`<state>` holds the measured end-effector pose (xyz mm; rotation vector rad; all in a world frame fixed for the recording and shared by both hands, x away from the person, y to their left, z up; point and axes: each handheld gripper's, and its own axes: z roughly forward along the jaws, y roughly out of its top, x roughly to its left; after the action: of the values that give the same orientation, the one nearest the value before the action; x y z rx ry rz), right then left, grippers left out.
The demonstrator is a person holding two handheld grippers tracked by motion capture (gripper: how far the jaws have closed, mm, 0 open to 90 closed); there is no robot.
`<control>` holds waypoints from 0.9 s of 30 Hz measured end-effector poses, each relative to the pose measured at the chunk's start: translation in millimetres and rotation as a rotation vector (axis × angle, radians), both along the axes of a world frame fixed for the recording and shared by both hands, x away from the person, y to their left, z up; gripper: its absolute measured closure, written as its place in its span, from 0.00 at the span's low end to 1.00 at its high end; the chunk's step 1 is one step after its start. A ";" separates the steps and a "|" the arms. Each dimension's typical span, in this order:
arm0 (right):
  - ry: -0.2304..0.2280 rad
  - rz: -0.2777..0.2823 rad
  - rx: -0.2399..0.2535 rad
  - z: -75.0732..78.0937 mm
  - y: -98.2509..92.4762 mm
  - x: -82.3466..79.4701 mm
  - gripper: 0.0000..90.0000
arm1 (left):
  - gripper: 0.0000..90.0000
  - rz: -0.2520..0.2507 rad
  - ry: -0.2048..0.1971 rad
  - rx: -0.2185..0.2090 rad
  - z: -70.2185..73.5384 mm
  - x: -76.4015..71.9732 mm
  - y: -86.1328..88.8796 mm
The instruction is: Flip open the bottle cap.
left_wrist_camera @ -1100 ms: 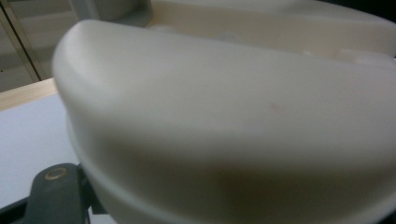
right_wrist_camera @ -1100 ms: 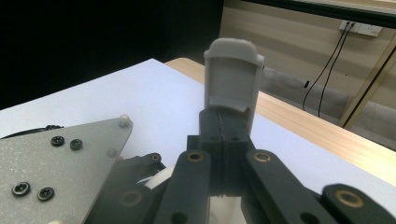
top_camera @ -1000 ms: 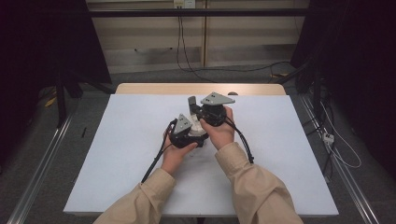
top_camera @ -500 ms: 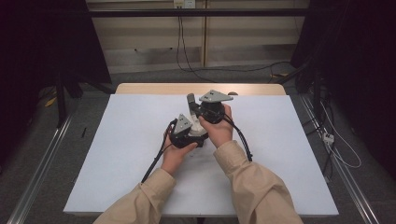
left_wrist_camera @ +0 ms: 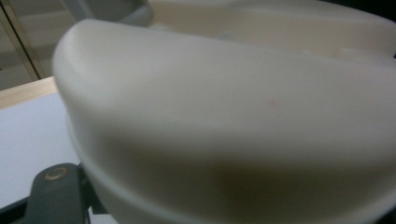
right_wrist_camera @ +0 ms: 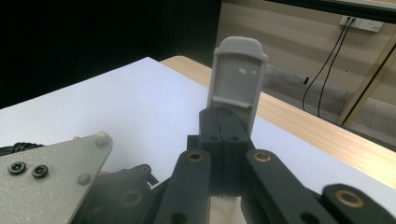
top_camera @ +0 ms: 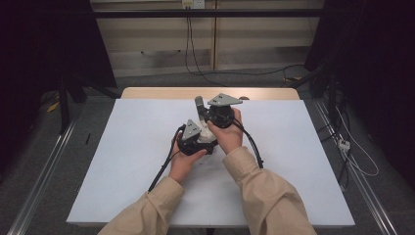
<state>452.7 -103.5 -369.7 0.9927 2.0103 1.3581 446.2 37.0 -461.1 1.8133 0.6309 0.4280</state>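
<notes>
At the middle of the table a person holds both grippers close together. My left gripper (top_camera: pixel 203 140) is shut on a cream plastic object (top_camera: pixel 209 133). Seen close up in the left gripper view, that cream object (left_wrist_camera: pixel 224 121) hides most of the jaws, and one black finger (left_wrist_camera: pixel 53 196) shows at the lower left. A grey flap (top_camera: pixel 199 105) with a rounded top stands up from the object. In the right gripper view my right gripper (right_wrist_camera: pixel 223 128) is shut on the lower end of that grey flap (right_wrist_camera: pixel 237 79).
The white table top (top_camera: pixel 122 161) has a bare wooden strip (top_camera: pixel 161 93) along its far edge. Black cables (top_camera: pixel 164 166) trail from both grippers toward the person. The left gripper's grey plate (right_wrist_camera: pixel 51 172) lies close beside the right jaws.
</notes>
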 end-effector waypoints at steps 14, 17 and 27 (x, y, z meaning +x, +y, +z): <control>0.009 -0.003 -0.002 -1.8 1.0 4.9 1.00 | 0.21 0.010 0.003 -0.005 -0.3 -0.7 -1.2; 0.011 -0.003 -0.003 -2.5 1.6 5.6 1.00 | 0.21 0.011 0.006 -0.008 -0.3 -0.6 -1.2; 0.022 -0.011 -0.010 -6.2 2.2 8.4 1.00 | 0.21 0.008 0.003 -0.002 -0.2 -0.4 -1.4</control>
<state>461.0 -101.2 -375.9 1.0172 2.0229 1.3358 445.8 35.7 -461.3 1.8102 0.6409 0.4303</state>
